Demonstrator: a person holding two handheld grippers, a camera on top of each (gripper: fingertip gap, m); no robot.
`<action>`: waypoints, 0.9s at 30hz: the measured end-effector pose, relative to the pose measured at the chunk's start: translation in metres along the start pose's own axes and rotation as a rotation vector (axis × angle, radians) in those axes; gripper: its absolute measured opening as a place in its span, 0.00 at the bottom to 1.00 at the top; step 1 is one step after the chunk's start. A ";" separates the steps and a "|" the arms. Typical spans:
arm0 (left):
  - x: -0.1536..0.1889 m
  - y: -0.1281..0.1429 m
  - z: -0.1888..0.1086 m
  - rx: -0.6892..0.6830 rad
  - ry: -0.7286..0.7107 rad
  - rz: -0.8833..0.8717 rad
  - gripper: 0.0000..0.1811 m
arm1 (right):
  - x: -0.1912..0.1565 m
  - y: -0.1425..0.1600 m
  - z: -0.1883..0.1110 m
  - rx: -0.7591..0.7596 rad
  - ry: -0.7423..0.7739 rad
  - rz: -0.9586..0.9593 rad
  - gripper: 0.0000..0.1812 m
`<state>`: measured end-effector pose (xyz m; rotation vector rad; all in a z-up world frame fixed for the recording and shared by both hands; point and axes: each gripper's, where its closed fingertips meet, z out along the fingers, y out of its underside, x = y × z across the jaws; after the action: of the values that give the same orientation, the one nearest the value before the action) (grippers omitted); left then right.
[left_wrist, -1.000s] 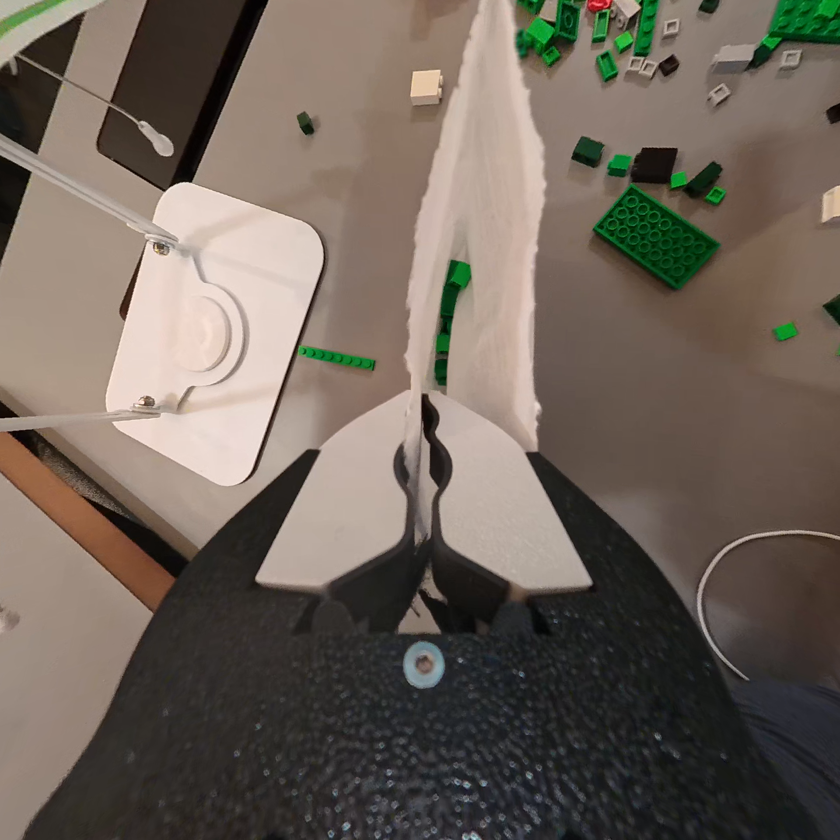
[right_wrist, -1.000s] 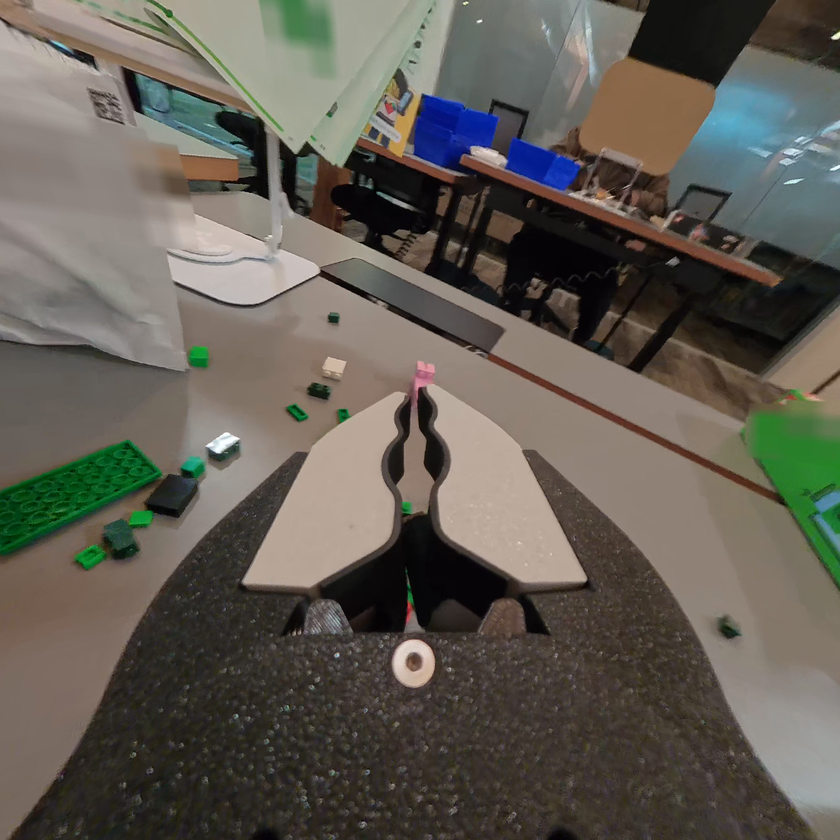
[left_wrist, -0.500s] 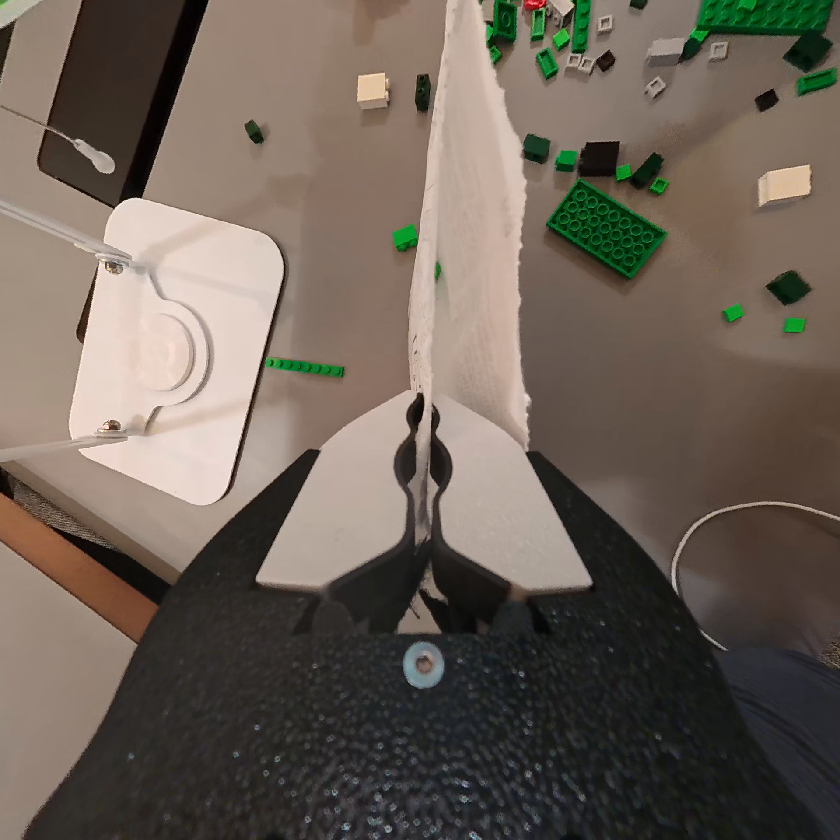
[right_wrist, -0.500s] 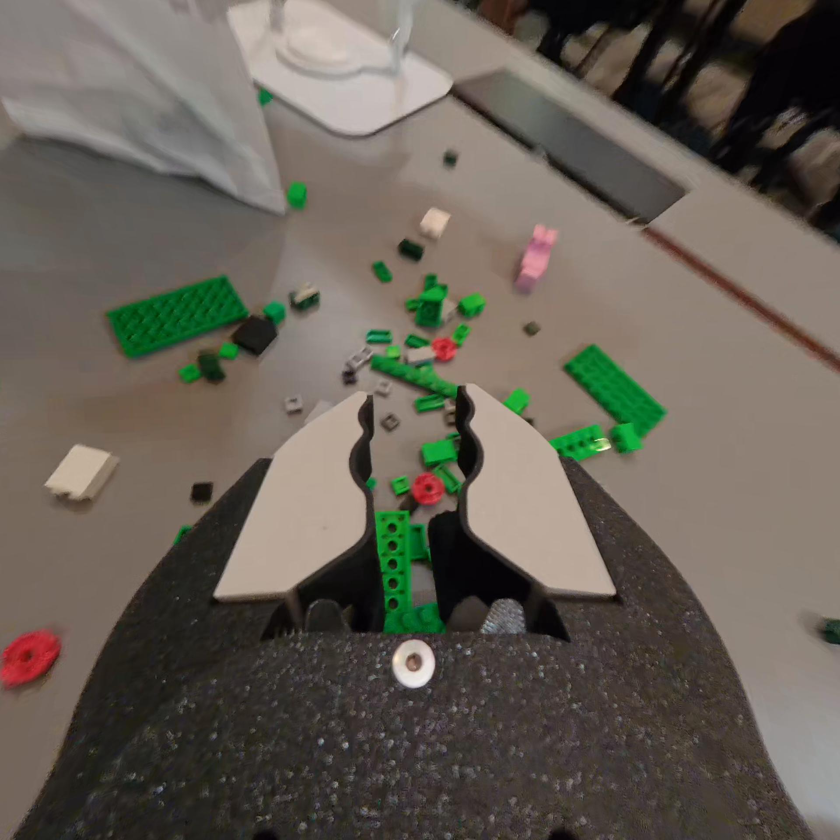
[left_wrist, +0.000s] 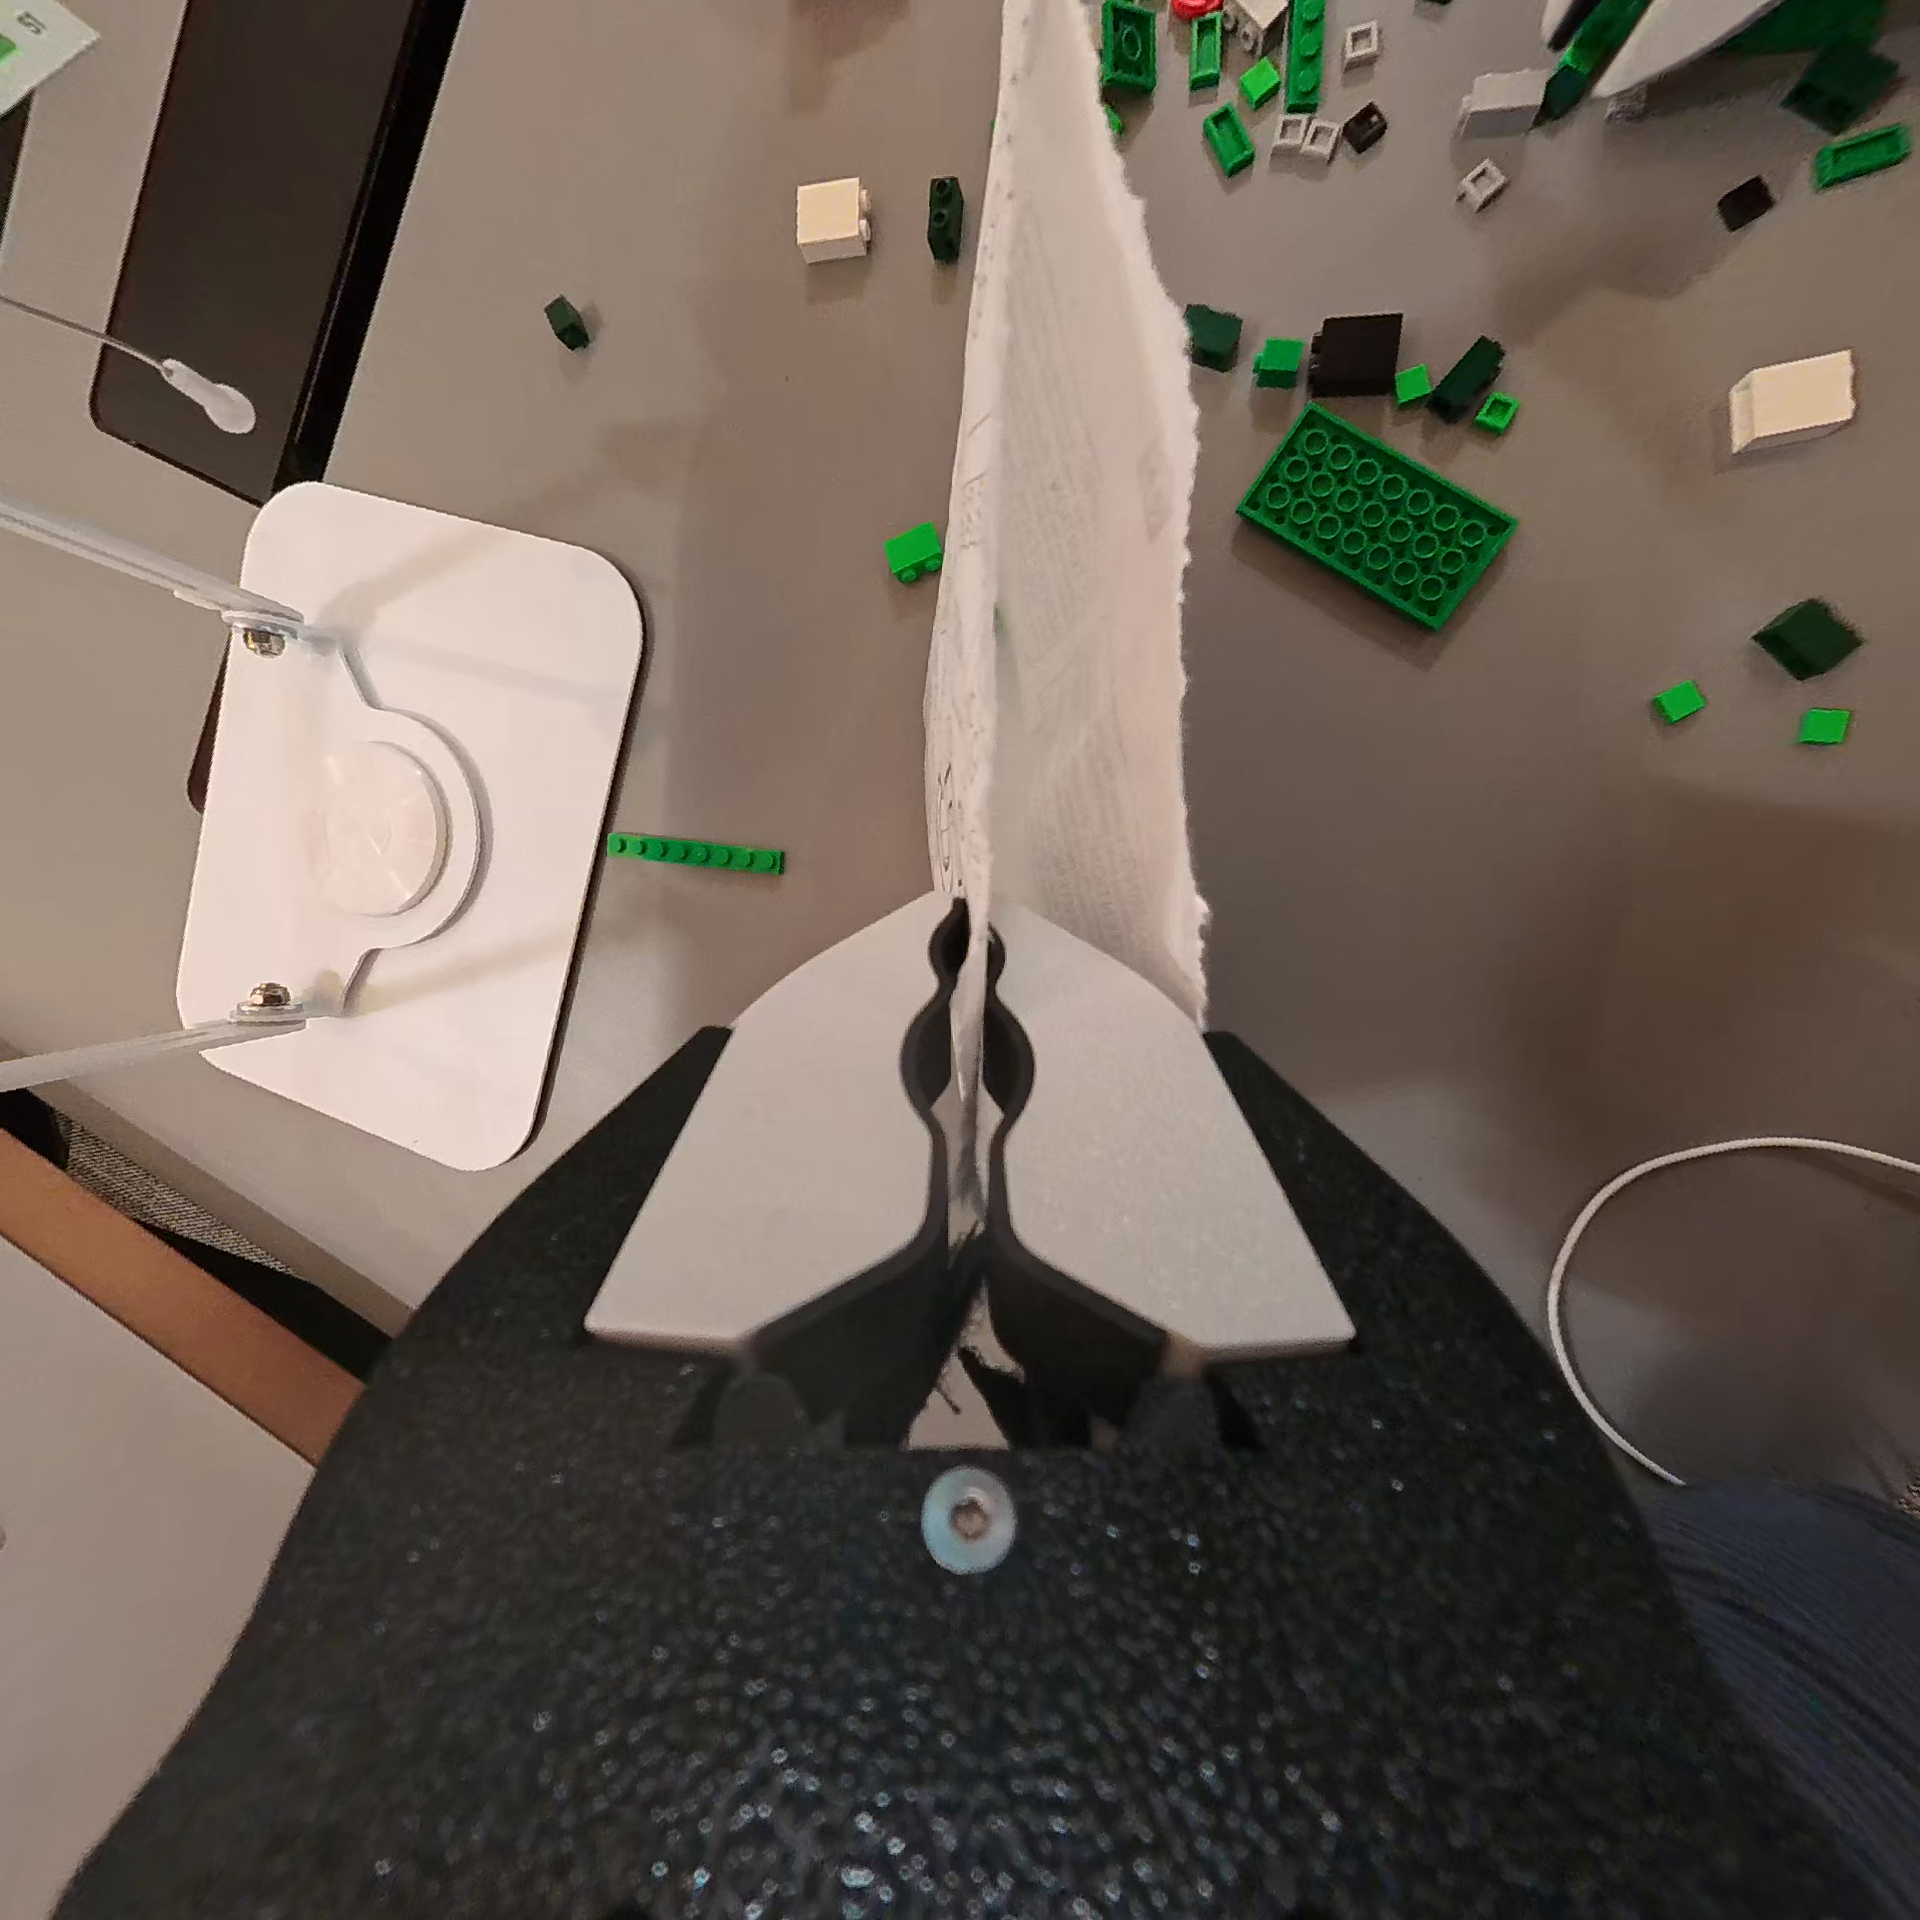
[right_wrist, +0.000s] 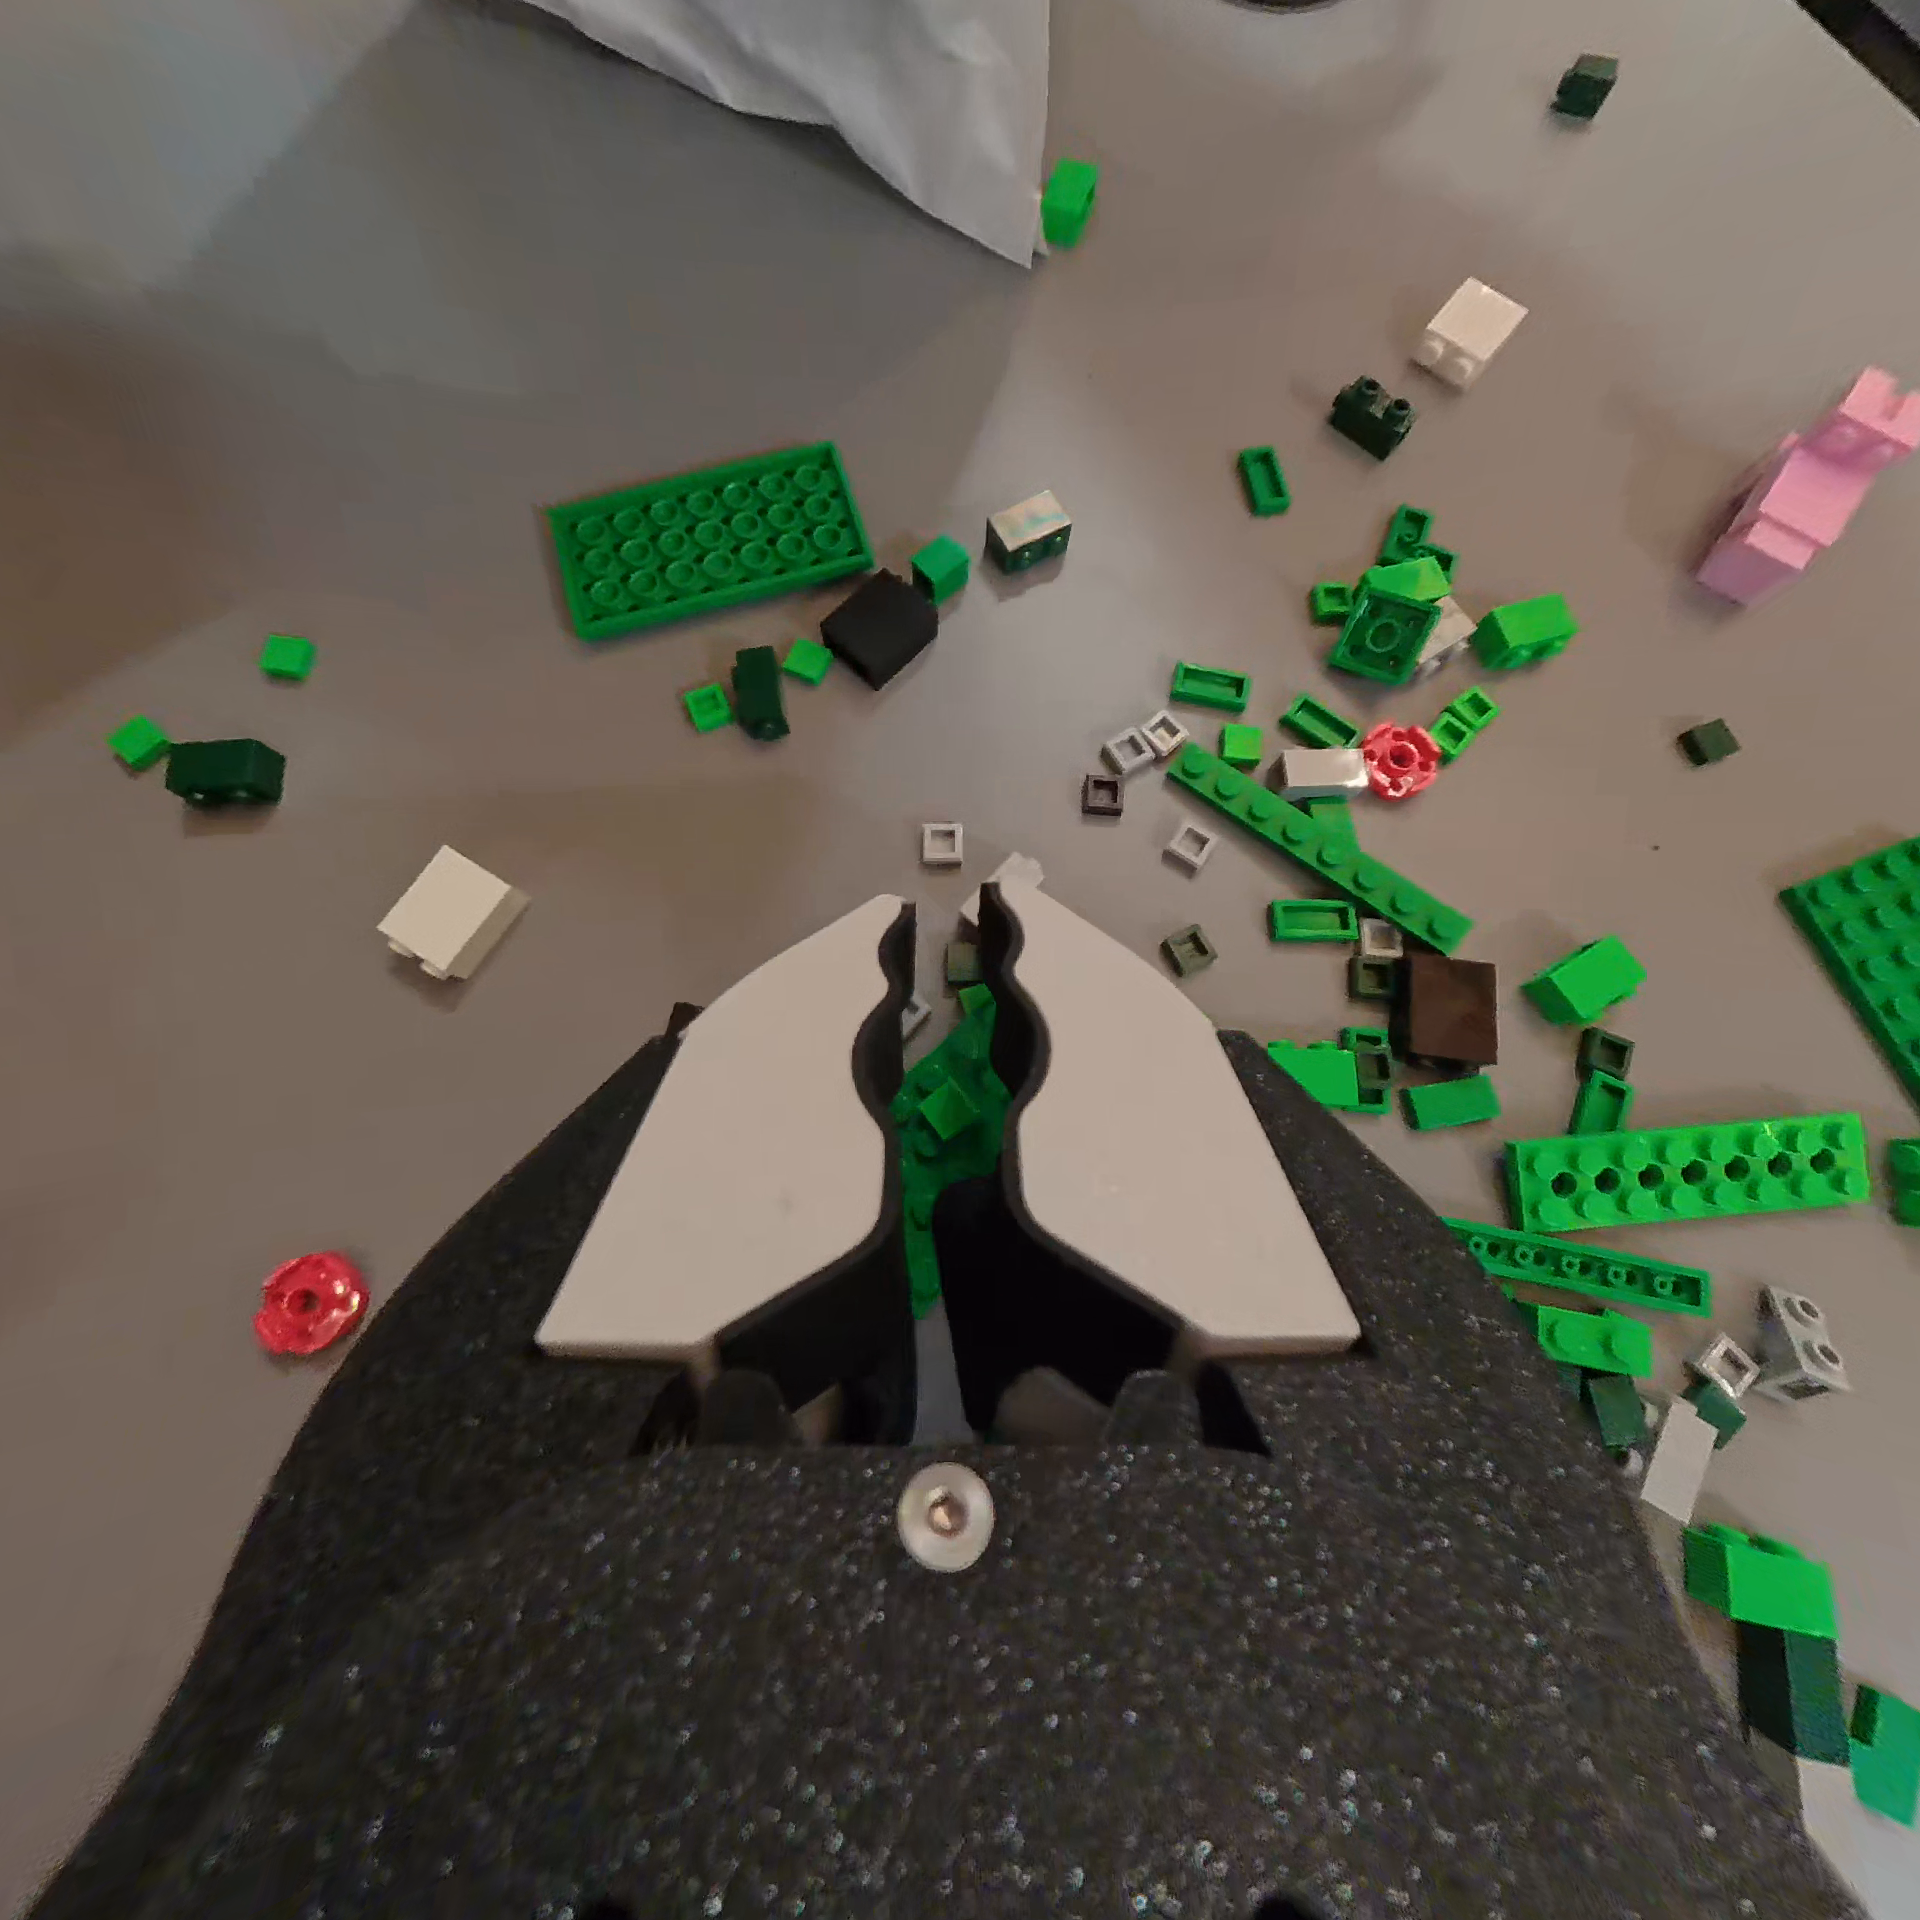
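My left gripper is shut on the edge of a white torn-edged paper sheet, which hangs down from it toward the grey table. The sheet also shows at the top of the right wrist view. My right gripper is low over a heap of loose bricks. Its jaws stand a narrow gap apart, with green bricks showing between them. I cannot tell whether it grips one. A small grey tile lies just beyond its tips.
A green studded plate, a long green strip, a pink figure, red round pieces and white bricks lie scattered. A white stand base and dark panel sit left; a white cable lies right. Across from one pair of fingers to the other is roughly 25 cm. It is some 10 cm from my right tips to the green studded plate. Seen from the right wrist view as well.
My right gripper tipped down from the room to the brick heap, opened, then narrowed its jaws close over the green bricks. My left gripper kept hold of the sheet and shifted slightly.
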<state>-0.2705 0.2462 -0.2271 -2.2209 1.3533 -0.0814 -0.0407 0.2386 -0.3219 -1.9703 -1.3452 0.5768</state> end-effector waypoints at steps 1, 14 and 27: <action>0.000 0.000 0.000 -0.001 0.001 0.001 0.00 | -0.001 -0.002 0.001 0.008 0.001 -0.003 0.06; 0.002 -0.001 0.001 -0.004 0.006 0.011 0.00 | -0.001 -0.006 0.019 -0.033 0.039 0.047 0.12; 0.005 -0.003 0.002 -0.008 0.011 0.024 0.00 | -0.003 -0.007 0.020 -0.080 0.088 -0.025 0.00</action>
<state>-0.2650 0.2435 -0.2285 -2.2131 1.3884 -0.0801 -0.0602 0.2433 -0.3302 -2.0157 -1.3548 0.4256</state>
